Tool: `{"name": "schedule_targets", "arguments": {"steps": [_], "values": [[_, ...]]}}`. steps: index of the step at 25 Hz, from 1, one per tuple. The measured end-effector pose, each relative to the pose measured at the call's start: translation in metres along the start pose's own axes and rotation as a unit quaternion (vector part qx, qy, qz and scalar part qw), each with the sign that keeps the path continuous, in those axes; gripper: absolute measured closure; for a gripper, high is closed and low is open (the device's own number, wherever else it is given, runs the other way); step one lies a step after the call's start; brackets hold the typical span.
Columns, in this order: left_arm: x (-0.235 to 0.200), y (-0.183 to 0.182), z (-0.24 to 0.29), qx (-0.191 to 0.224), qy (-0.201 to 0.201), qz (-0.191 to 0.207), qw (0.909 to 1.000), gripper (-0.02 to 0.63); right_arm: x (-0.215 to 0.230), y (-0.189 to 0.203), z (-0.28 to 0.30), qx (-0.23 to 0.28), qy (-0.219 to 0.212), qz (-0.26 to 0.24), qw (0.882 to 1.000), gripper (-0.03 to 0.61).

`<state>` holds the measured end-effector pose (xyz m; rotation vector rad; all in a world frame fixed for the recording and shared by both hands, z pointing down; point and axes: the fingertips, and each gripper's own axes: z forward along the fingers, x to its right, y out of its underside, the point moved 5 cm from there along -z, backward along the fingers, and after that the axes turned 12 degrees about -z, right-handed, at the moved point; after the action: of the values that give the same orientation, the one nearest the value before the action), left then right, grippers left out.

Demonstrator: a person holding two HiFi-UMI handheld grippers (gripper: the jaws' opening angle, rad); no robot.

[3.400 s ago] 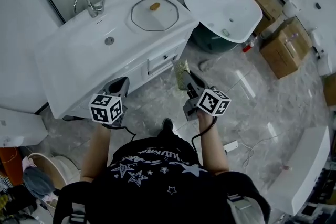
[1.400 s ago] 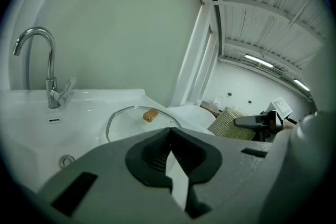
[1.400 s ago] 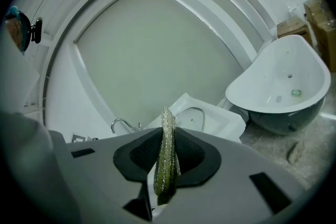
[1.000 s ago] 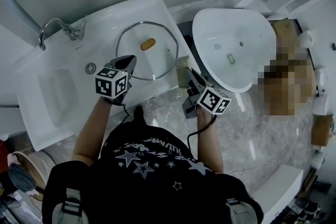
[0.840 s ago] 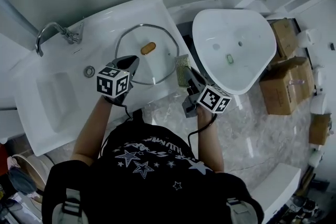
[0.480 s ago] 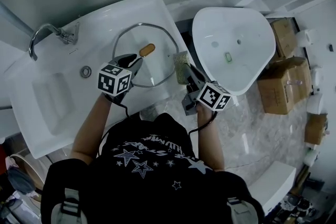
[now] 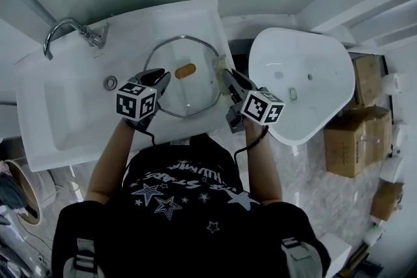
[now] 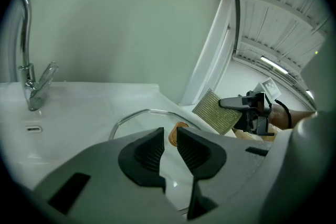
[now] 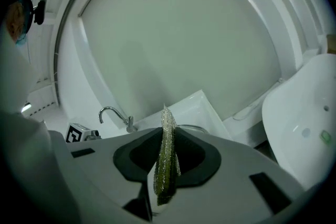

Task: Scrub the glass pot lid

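Left gripper (image 7: 160, 77) hangs over the near-left part of the glass pot lid (image 7: 192, 93), jaws a narrow slit apart, nothing between them, the lid's brown knob (image 7: 186, 70) just ahead. Right gripper (image 7: 225, 79) pinches the scrub pad (image 7: 221, 64) on edge at the lid's right rim, close to the countertop's (image 7: 169, 17) right edge; contact, can't tell. Bare counter runs beyond both grippers to the wall. Faucet (image 7: 70, 30) and sink (image 7: 62, 111) sit left of the left gripper.

I wear a black short-sleeved T-shirt (image 7: 189, 205) printed with white stars and lettering, grey straps (image 7: 81, 256) at both shoulders, and my left gripper (image 7: 159, 78) and right gripper (image 7: 225, 75) are grey-bodied, each topped by a black-and-white marker cube (image 7: 135, 101) and trailing a thin black cable (image 7: 245, 148).
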<state>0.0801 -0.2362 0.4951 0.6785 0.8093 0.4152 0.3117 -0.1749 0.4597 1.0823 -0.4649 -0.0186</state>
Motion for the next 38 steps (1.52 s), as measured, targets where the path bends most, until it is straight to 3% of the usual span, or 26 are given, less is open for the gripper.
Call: {"name": "schedule_targets", "arguments": {"steps": [3,6,10,16,18,29,35,38], "values": [[-0.003,-0.004,-0.002,0.018,-0.028,-0.016,0.9993,0.534,0.010,-0.013,0.022,-0.028,-0.034,-0.050,0.998,0.506],[-0.005,-0.006,-0.005,0.036,-0.054,-0.030,0.9974,0.538,0.013,-0.018,0.045,-0.064,-0.077,-0.121,0.988,0.506],[-0.005,-0.005,-0.009,0.051,-0.087,-0.045,0.9939,0.541,0.015,-0.023,0.071,-0.101,-0.121,-0.218,0.963,0.506],[0.000,-0.001,-0.018,0.071,-0.132,-0.062,0.9867,0.547,0.022,-0.034,0.107,-0.114,-0.165,-0.320,0.926,0.508],[0.001,0.000,-0.022,0.080,-0.147,-0.067,0.9837,0.554,0.021,-0.035,0.120,-0.116,-0.176,-0.359,0.909,0.508],[0.004,0.016,-0.050,0.115,-0.221,-0.106,0.9625,0.584,0.007,-0.010,0.155,-0.132,-0.258,-0.538,0.792,0.508],[0.002,0.026,-0.054,0.123,-0.238,-0.121,0.9559,0.584,0.011,-0.001,0.151,-0.125,-0.284,-0.551,0.775,0.508],[0.001,0.027,-0.053,0.124,-0.237,-0.121,0.9559,0.584,0.013,0.004,0.142,-0.124,-0.293,-0.547,0.774,0.506]]}}
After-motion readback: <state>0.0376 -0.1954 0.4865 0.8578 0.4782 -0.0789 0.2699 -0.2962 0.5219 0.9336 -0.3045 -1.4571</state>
